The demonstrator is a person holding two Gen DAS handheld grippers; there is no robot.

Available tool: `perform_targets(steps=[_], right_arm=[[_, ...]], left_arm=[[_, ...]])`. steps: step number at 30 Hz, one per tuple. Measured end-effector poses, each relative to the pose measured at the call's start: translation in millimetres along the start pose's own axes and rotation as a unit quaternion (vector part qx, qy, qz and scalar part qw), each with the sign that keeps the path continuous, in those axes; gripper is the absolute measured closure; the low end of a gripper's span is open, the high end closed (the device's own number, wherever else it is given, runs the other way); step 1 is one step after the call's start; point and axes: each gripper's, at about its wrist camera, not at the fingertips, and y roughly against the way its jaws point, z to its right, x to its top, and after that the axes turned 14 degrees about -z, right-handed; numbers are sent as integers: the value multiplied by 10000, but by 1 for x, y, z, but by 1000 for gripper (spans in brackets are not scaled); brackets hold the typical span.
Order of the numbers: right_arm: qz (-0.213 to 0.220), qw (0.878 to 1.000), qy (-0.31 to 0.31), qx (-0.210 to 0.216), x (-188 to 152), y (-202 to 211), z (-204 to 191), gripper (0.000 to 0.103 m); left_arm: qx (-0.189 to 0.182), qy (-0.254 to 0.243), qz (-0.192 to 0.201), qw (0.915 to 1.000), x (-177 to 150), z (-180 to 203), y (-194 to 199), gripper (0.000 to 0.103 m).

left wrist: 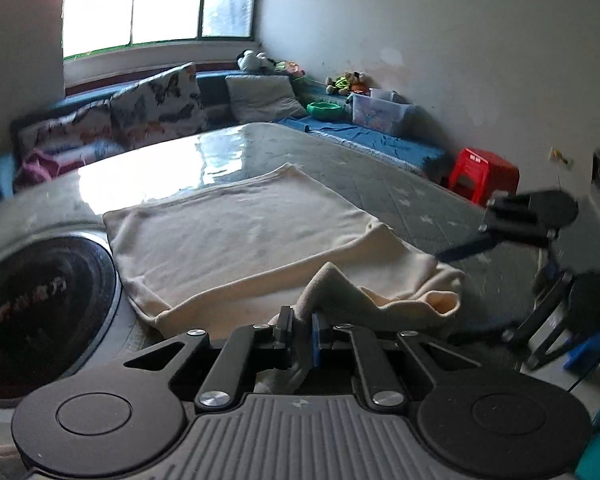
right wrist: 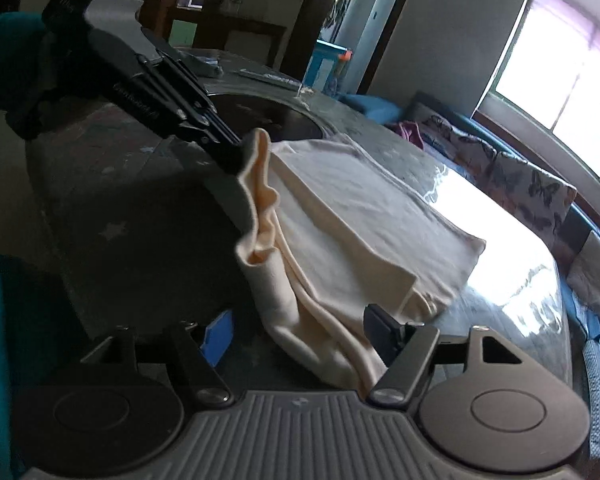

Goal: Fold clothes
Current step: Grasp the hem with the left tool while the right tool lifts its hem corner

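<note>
A cream garment [left wrist: 236, 232] lies folded flat on a round, glass-topped table [left wrist: 400, 184]. Its near edge is bunched into a loose sleeve-like roll [right wrist: 268, 264]. My left gripper [left wrist: 302, 320] is shut on a raised fold of that near edge; the right wrist view shows the left gripper [right wrist: 238, 156] pinching the cloth's upper end. My right gripper [right wrist: 300, 334] stands open with its jaws wide apart. The lower end of the roll lies between its fingers, and neither pad presses on it. In the left wrist view the right gripper [left wrist: 484, 292] hangs at the table's right edge.
A dark round recess [left wrist: 40, 312] is set in the table left of the garment. Behind the table a bench holds butterfly cushions [left wrist: 156, 108], a green bowl [left wrist: 326, 110] and a clear box [left wrist: 380, 112]. A red stool [left wrist: 484, 174] stands on the right. A teal sleeve [right wrist: 4, 60] holds the left gripper.
</note>
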Motion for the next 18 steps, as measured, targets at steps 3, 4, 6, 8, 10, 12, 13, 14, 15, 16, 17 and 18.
perform_targets(steps=[3, 4, 6, 8, 10, 12, 13, 14, 15, 16, 17, 18], right_arm=[[-12, 9998, -175, 117, 9, -12, 4, 56], [-30, 9994, -285, 198, 11, -15, 8, 69], [-74, 9971, -622, 421, 15, -18, 19, 80], [-80, 9942, -888, 602, 19, -18, 29, 83], [-28, 9920, -1038, 714, 22, -17, 35, 86], [16, 9897, -1186, 803, 24, -14, 40, 88], [48, 9890, -1231, 818, 25, -13, 42, 89], [61, 9888, -1244, 817, 26, -12, 43, 89], [75, 9886, -1269, 810, 27, -11, 44, 89], [90, 9882, -1298, 803, 28, -11, 45, 90], [96, 9874, -1355, 814, 29, -10, 46, 91], [100, 9864, -1418, 828, 29, -10, 47, 91]], left_arm=[[68, -27, -18, 10000, -5, 3, 1, 92], [115, -61, -19, 9999, -7, 4, 1, 90], [263, -198, -18, 9995, -14, 9, 5, 87], [392, -367, 0, 9986, -22, 14, 9, 84], [537, -516, 12, 9972, -29, 18, 13, 68], [672, -683, 45, 9954, -36, 23, 16, 61], [708, -771, 38, 9945, -39, 25, 16, 60], [757, -845, 28, 9935, -41, 27, 16, 56], [816, -909, 11, 9925, -43, 29, 14, 55], [869, -969, -18, 9915, -45, 30, 12, 55], [921, -1028, -48, 9904, -46, 31, 9, 55], [961, -1089, -75, 9894, -47, 32, 7, 55]])
